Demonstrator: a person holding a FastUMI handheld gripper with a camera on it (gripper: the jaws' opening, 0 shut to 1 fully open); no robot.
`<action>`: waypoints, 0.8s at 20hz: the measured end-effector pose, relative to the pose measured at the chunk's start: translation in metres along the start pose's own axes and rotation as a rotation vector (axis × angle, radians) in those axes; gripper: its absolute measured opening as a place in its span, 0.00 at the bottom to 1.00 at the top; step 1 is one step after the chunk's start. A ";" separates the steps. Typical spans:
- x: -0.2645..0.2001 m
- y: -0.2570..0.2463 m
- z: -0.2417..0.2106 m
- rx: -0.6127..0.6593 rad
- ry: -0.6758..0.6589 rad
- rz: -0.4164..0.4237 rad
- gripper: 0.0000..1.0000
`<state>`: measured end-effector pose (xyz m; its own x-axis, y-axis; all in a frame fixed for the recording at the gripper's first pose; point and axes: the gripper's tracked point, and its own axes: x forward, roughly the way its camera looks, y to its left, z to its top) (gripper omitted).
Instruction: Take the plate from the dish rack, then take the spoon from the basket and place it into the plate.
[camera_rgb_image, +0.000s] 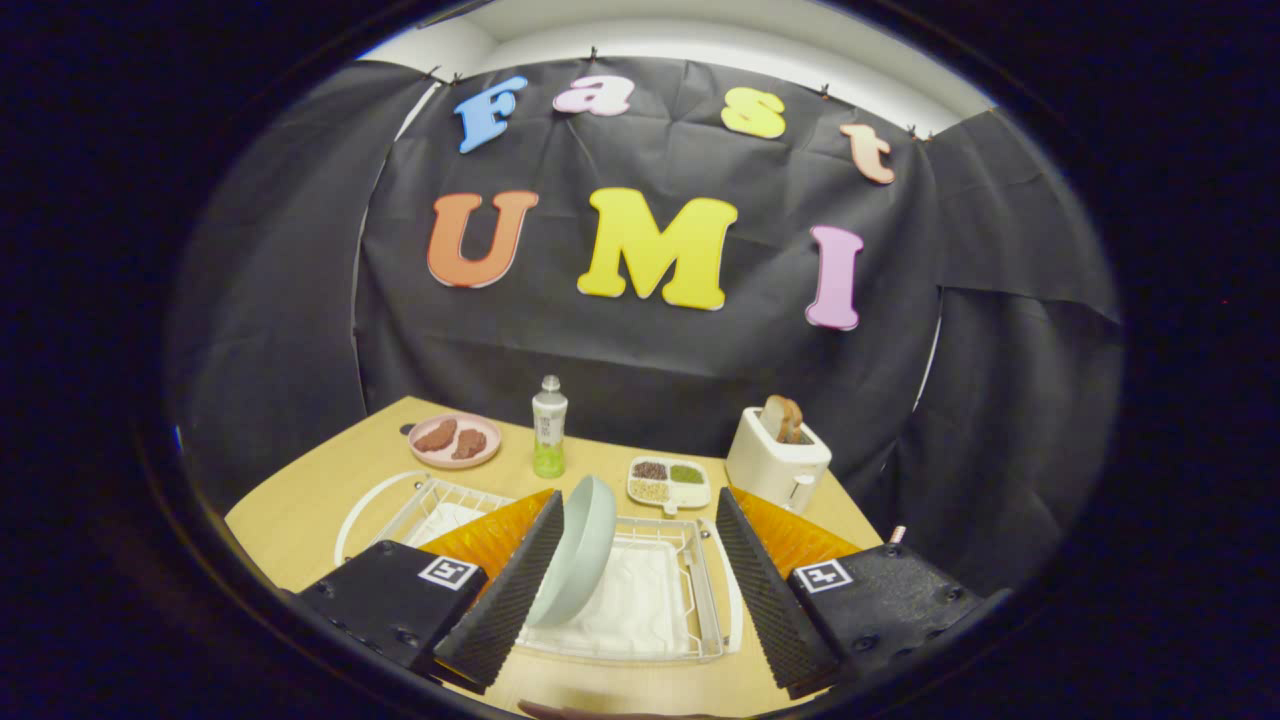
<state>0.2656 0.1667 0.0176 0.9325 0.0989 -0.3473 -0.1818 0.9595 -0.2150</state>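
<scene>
The left finger (505, 585) covers the lower left edge of the plate (577, 548); the fingers also hide parts of the dish rack (700, 590); the bottle (549, 428) label is too small to tell; the divided dish (669, 482) contents are unidentifiable.

A wooden table (320, 500) is seen carrying a dish rack (700, 600), pink plate (455, 440), bottle (549, 425), sectioned tray (669, 482), toaster (778, 462).
</scene>
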 end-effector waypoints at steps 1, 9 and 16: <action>0.014 0.007 -0.001 -0.007 0.053 0.026 0.99; 0.062 0.036 -0.012 -0.070 0.508 0.074 0.70; 0.075 0.034 -0.024 -0.224 0.725 -0.059 0.54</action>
<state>0.3221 0.2009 -0.0378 0.5179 -0.2231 -0.8259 -0.2695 0.8737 -0.4050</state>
